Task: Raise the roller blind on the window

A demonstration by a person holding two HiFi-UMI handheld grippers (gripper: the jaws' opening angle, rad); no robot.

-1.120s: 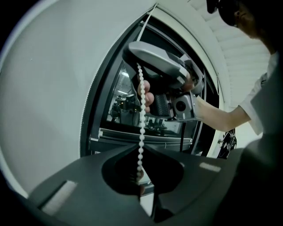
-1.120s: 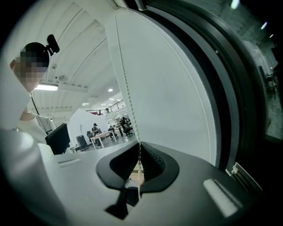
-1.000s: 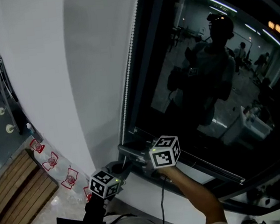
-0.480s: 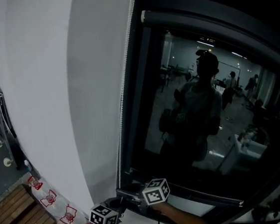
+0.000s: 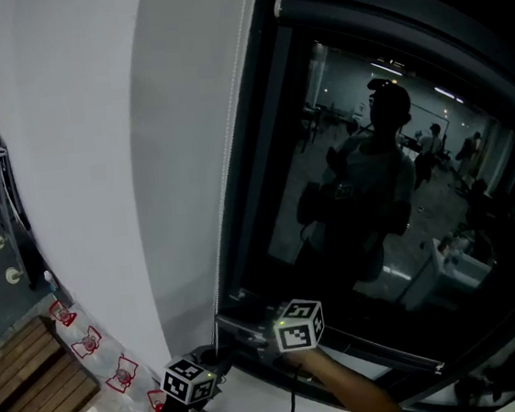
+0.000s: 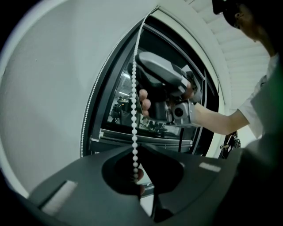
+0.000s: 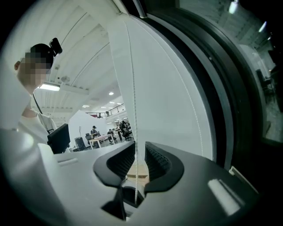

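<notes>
Roller blind (image 5: 347, 22) looks rolled up high across the top of the dark window (image 5: 376, 196), and its bead chain (image 6: 134, 110) hangs down the left side of the frame. I judge we're mid hand-over-hand pull. My left claw (image 6: 137, 176) is clenched on the chain. My right claw (image 7: 136, 167) has just been opening and is released, with a strand running untouched between its jaws. Next it needs a fresh grip higher up.
</notes>
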